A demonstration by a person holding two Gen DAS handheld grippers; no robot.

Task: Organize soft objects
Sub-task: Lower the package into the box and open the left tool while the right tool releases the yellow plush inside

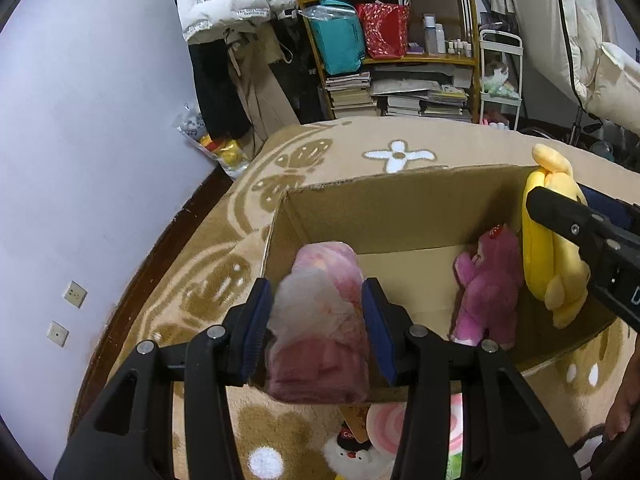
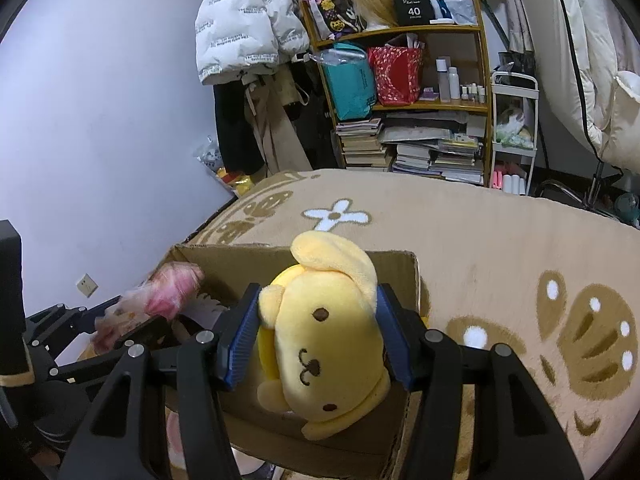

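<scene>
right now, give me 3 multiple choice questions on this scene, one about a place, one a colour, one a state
1. Where is the purple plush bear?
A. inside the cardboard box
B. on the bookshelf
C. on the rug outside the box

2. What colour is the plush dog in the right gripper?
A. green
B. yellow
C. black

3. What is the left gripper doing?
A. hanging open and empty
B. shut on a book
C. shut on the pink wrapped plush

Answers:
1 A, it stands on the box floor by the right wall.
2 B, its face and ear are yellow.
3 C, both blue pads press the bundle's sides.
</scene>
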